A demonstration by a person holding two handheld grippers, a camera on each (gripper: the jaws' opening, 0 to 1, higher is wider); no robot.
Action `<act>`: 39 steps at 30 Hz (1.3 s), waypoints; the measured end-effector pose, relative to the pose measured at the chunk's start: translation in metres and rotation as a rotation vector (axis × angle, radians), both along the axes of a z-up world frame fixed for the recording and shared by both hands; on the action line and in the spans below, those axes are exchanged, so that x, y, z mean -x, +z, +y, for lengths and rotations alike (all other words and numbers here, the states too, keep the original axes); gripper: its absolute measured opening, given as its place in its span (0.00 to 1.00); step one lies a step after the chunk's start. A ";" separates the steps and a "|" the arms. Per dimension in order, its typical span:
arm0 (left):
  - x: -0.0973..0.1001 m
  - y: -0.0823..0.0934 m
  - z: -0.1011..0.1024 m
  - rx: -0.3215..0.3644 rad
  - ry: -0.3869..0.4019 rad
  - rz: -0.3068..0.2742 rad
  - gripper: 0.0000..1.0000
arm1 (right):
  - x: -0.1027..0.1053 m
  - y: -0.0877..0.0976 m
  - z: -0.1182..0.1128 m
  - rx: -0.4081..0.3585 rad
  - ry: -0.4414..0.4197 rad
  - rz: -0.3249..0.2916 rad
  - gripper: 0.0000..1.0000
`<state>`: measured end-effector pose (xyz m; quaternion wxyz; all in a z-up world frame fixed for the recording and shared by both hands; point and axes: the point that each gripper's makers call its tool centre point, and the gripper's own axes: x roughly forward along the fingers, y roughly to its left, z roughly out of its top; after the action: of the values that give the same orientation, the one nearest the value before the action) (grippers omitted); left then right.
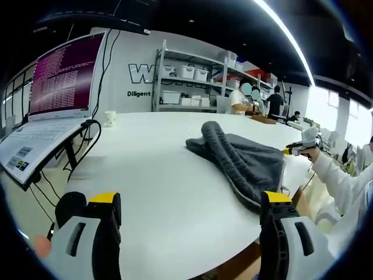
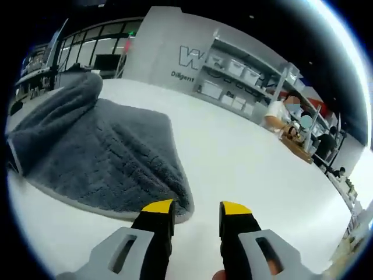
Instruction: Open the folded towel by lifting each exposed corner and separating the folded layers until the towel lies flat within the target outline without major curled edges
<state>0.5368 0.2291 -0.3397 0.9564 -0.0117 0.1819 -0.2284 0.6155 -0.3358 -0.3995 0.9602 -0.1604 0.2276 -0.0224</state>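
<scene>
A dark grey towel (image 1: pixel 242 158) lies folded on the round white table (image 1: pixel 157 175), with a thick rolled ridge running along its near side. My left gripper (image 1: pixel 189 201) hovers above the table's near part, well short of the towel, jaws wide open and empty. Beyond the towel's right end, a hand in a white sleeve holds my right gripper (image 1: pixel 300 147). In the right gripper view the towel (image 2: pixel 99 149) spreads to the left, and its near corner (image 2: pixel 182 204) lies just beside the left jaw. My right gripper (image 2: pixel 197 209) is open over bare table.
An open laptop (image 1: pixel 58 87) stands on a stand at the table's left edge, with cables hanging below it. A paper cup (image 1: pixel 109 118) sits at the far left of the table. Shelves with bins (image 1: pixel 186 87) and people at a bench (image 2: pixel 291 125) are behind.
</scene>
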 end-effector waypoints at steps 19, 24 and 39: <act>0.002 -0.013 -0.033 -0.025 -0.059 0.033 0.98 | 0.021 0.037 0.092 -0.187 0.224 -0.100 0.75; 0.002 -0.008 -0.052 0.017 -0.097 0.015 0.98 | 0.031 0.038 0.100 -0.261 0.243 -0.084 0.92; -0.034 0.011 -0.121 0.176 -0.163 -0.041 0.94 | 0.055 0.049 0.097 -0.292 0.290 -0.063 0.99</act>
<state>0.5708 0.1081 -0.3287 0.9333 -0.0761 0.1420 -0.3209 0.5601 -0.2387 -0.3500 0.9731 -0.0500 0.1726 0.1443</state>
